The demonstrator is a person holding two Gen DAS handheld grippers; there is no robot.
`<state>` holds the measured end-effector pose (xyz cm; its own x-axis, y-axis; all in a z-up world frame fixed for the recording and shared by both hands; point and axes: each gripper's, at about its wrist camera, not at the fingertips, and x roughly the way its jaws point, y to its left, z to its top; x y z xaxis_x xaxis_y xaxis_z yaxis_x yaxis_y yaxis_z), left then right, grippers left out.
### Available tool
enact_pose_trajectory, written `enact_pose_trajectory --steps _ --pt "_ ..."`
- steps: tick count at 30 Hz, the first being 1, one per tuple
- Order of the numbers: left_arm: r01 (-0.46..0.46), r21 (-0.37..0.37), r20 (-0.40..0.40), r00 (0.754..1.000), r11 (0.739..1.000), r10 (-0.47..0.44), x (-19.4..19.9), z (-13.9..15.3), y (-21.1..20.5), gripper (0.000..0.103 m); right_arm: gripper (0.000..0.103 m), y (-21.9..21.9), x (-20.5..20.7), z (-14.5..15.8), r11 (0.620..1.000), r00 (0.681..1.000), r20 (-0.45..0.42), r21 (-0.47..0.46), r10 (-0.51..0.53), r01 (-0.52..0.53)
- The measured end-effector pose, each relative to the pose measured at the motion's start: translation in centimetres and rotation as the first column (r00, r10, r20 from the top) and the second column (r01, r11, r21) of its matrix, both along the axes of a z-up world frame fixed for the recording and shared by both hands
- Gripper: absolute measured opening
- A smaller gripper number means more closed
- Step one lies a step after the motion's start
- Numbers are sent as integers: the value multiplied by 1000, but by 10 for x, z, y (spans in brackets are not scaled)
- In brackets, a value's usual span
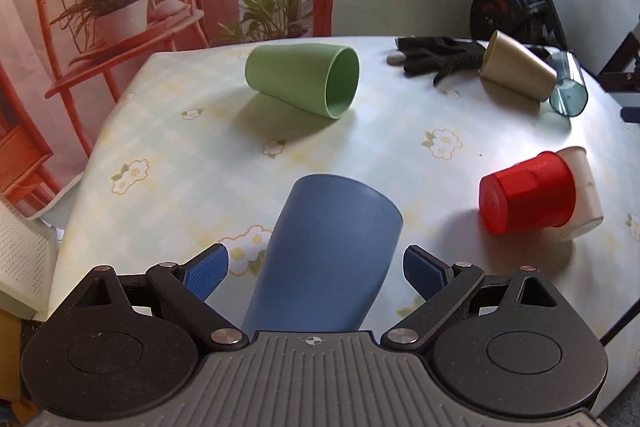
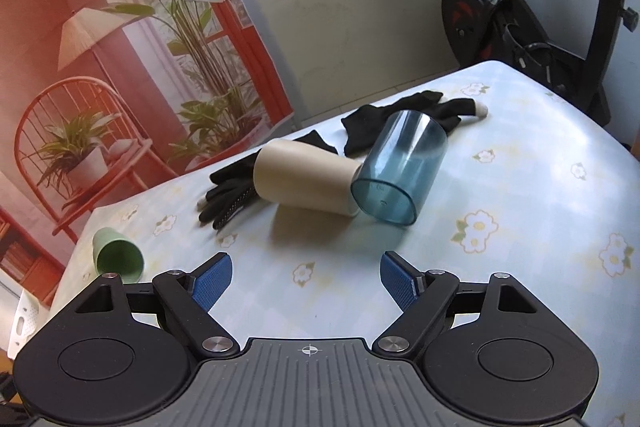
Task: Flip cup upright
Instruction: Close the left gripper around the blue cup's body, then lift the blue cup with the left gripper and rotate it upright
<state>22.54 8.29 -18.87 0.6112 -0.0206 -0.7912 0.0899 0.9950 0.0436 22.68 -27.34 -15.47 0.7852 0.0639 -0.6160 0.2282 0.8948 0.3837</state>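
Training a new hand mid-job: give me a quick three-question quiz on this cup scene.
1. True or false: the left gripper has its blue pads clamped on the matte blue plastic cup.
2. Which cup touches the clear teal plastic tumbler? A) glossy red cup B) beige cup C) green cup
3. Fill in: the green plastic cup lies on its ____.

Key: 1 false, pads apart from it; 2 B; 3 side.

Cup (image 1: 324, 263) between left gripper (image 1: 316, 273) fingers

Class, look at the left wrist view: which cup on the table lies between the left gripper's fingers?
The blue cup. It sits between the open left gripper's fingers; the other cups lie farther off.
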Motion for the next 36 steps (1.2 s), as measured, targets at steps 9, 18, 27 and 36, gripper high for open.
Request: enact_pose_trajectory --steps 9,18,27,36 --pt "25 11 -57 998 1000 -24 2 -13 1 73 79 5 -17 5 1000 1000 -4 14 28 -28" --pt "-25 -125 -57 998 992 18 -12 5 3 69 79 9 -41 8 997 997 -11 19 75 -75" --pt "14 -199 -19 1000 980 -19 -37 19 -39 69 79 3 -75 4 996 996 -16 30 83 -82" --pt "51 -230 -16 998 972 -57 -44 21 -69 69 79 -6 -92 3 997 997 -13 15 79 -79"
